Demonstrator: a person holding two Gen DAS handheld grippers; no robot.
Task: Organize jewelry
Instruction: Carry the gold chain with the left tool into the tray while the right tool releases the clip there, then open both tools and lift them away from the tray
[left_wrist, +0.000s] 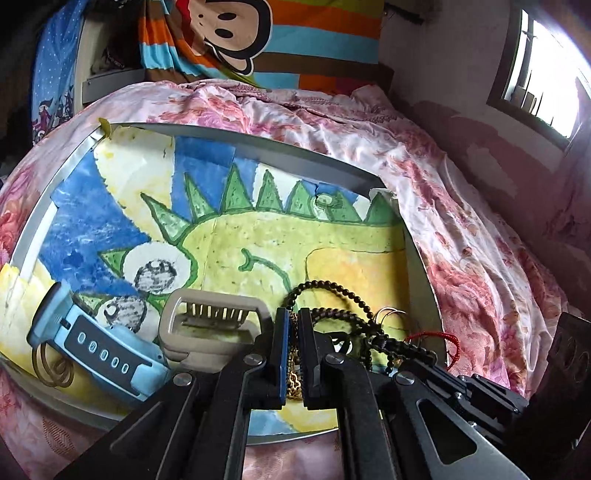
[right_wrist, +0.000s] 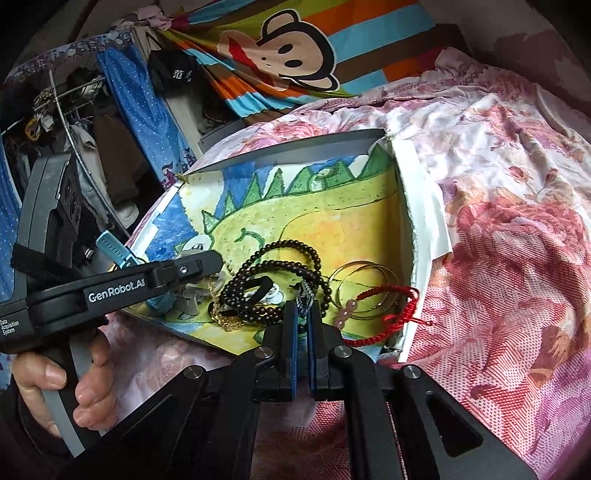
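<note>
Closest to the left wrist camera, the left gripper (left_wrist: 291, 332) has its jaws clenched on a gold chain (left_wrist: 294, 382), whose links hang between the blue pads. From the right wrist view the right gripper (right_wrist: 303, 314) is also clenched, pinching a small dark strip beside the dark bead necklace (right_wrist: 273, 280); what that strip belongs to cannot be told.

All the jewelry lies in a shallow tray (right_wrist: 325, 146) with a grey rim, set on a bed (right_wrist: 517, 229) covered in pink flowered cloth. A child's painting of a green spiky creature on blue and yellow lines the tray floor.

The bead necklace is a long loop of small dark brown beads, coiled over itself near the tray's middle. Just right of it lie thin gold hoops (right_wrist: 364, 291), overlapping, with a red braided cord bracelet (right_wrist: 391, 317) and a few pale pink beads (right_wrist: 343, 314) touching them. At the left of the tray sit a beige hair claw (left_wrist: 214, 325) and a light blue watch (left_wrist: 99, 350), with thin brown rings (left_wrist: 55, 369) beside the strap. A hand (right_wrist: 62, 387) grips the left gripper's handle.
</note>
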